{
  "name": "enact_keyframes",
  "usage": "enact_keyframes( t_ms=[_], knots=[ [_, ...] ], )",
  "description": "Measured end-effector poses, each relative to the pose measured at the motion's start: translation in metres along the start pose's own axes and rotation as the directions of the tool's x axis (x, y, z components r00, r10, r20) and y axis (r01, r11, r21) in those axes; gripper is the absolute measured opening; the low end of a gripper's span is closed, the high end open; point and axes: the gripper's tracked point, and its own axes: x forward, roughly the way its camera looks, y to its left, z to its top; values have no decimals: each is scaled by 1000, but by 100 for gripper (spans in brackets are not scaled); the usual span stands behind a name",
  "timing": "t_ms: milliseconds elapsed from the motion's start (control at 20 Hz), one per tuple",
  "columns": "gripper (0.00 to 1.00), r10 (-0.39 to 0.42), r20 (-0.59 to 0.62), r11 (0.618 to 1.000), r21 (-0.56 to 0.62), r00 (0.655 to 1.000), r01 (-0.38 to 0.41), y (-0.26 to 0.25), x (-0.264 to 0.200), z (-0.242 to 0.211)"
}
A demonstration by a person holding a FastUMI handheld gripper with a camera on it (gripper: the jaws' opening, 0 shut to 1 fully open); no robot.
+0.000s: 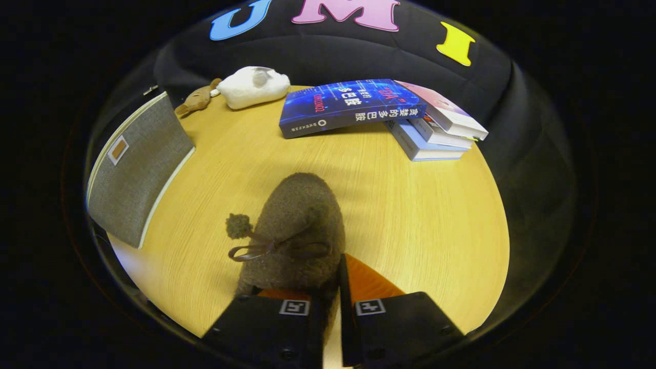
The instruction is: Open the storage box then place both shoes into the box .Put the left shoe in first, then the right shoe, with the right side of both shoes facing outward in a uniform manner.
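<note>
The tongs (332, 287) pinched the heel of a fuzzy brown shoe (297, 225), which pointed ahead over the wooden table (420, 215). The grey storage box (136, 169) stood beyond, to their left; loading seemed barely begun.

gripper view: rides on my gripper (332, 287), looking forward and down, close over the table (410, 215)
beyond my fingers: books (379, 113) far across
</note>
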Motion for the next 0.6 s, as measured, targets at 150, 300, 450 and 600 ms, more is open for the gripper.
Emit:
enact_keyframes(
  t_ms=[150,300,450,600],
  knots=[
    [8,2,-14,999,44,1000,-1,1,-5,-2],
    [8,-2,17,996,92,1000,0,0,-22,5],
    [8,5,61,994,109,998,-12,9,-50,23],
    [8,16,112,991,127,994,-30,29,-81,54]
  ],
)
